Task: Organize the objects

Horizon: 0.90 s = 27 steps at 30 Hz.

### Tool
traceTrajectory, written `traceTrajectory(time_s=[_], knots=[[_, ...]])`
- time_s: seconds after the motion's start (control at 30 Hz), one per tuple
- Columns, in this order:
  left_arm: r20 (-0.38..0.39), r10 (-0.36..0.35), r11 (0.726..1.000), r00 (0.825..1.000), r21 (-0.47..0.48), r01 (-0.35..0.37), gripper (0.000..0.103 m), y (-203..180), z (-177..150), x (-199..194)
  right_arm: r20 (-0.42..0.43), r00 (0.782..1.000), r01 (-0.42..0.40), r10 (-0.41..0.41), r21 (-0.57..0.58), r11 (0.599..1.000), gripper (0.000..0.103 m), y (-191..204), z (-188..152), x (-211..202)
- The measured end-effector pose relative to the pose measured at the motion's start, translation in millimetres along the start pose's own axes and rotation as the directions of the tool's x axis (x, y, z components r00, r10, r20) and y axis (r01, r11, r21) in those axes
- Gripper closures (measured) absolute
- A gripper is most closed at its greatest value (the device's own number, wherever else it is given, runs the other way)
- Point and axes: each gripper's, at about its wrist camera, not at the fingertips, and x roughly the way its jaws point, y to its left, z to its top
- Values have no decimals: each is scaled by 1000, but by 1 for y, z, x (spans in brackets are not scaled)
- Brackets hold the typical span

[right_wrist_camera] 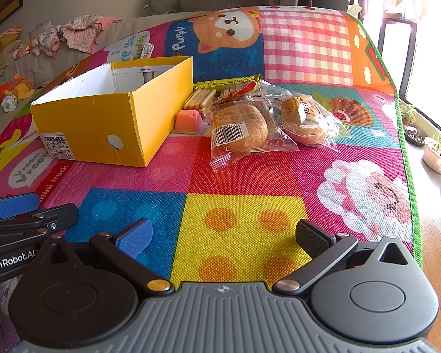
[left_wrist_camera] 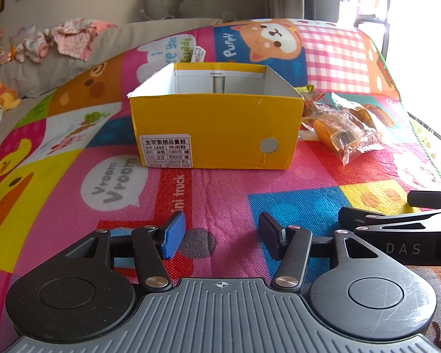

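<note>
An open yellow shoe box (left_wrist_camera: 214,129) stands on the colourful play mat (left_wrist_camera: 208,200); it also shows in the right wrist view (right_wrist_camera: 111,123). Right of it lie wrapped snacks: two packaged buns (right_wrist_camera: 241,132) (right_wrist_camera: 305,120), a pink jelly cup (right_wrist_camera: 189,120), biscuit sticks (right_wrist_camera: 200,98) and a red-yellow packet (right_wrist_camera: 235,88). The left wrist view shows part of the buns (left_wrist_camera: 341,132). My left gripper (left_wrist_camera: 222,236) is open and empty, low over the mat in front of the box. My right gripper (right_wrist_camera: 223,238) is open and empty, beside the left one.
A small white packet (left_wrist_camera: 198,54) lies behind the box. Clothes (right_wrist_camera: 73,35) and soft toys (right_wrist_camera: 14,89) lie on the sofa at the left. The mat's green edge (right_wrist_camera: 408,153) runs along the right, with plant pots (right_wrist_camera: 438,153) beyond it.
</note>
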Motion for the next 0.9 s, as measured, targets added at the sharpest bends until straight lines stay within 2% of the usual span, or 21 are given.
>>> traceTrajectory(time_s=[0.7,0.9], knots=[[1,16,1000,1000,17,-16,43,-3,-1,-1,0,1000,-3,3,2,1000,0,0,0,0],[0,9,1000,1000,6,-9,43,-2,-1,-1,-61,997,-54,52,-37,998,0,-5,8,3]])
